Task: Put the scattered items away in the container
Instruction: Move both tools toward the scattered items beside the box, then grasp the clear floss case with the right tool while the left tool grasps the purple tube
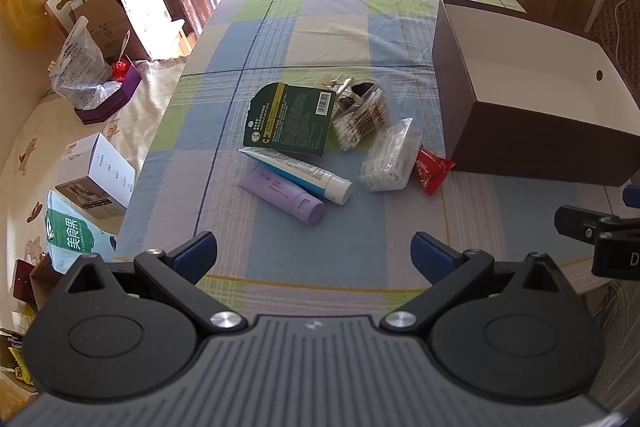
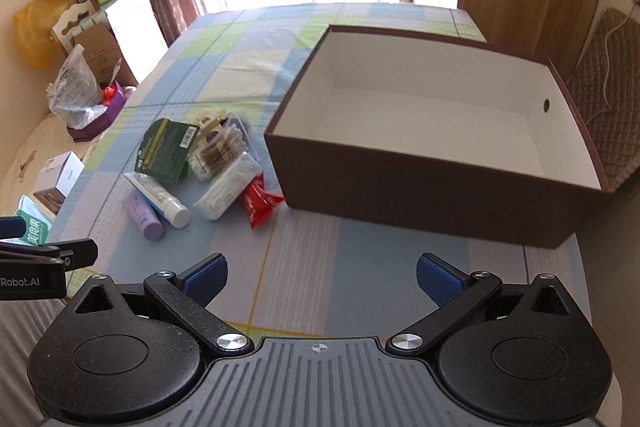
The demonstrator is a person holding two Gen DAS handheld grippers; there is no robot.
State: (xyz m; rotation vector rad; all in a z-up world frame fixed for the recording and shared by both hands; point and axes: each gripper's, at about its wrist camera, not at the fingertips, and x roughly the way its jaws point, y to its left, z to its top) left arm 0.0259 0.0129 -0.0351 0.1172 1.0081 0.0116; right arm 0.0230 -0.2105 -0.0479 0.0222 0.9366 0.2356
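A brown box (image 1: 532, 143) (image 2: 420, 199) with a white inside stands open and empty at the right of the table. Left of it lies a heap: a dark green packet (image 1: 292, 119) (image 2: 168, 149), a purple tube (image 1: 282, 193) (image 2: 142, 213), a blue-and-white tube (image 1: 304, 173) (image 2: 162, 201), a bag of cotton swabs (image 1: 362, 121) (image 2: 218, 151), a clear bag of white picks (image 1: 390, 157) (image 2: 230, 189) and a red sachet (image 1: 430, 171) (image 2: 260, 205). My left gripper (image 1: 314, 253) is open, short of the tubes. My right gripper (image 2: 322, 277) is open before the box's near wall.
The table wears a checked blue, green and white cloth (image 1: 320, 27). Along its left side stand cartons (image 1: 96, 179), a plastic bag (image 1: 80, 67) and a purple tray (image 1: 110, 99). A padded chair (image 2: 604, 87) is behind the box. The right gripper's body shows at the left wrist view's right edge.
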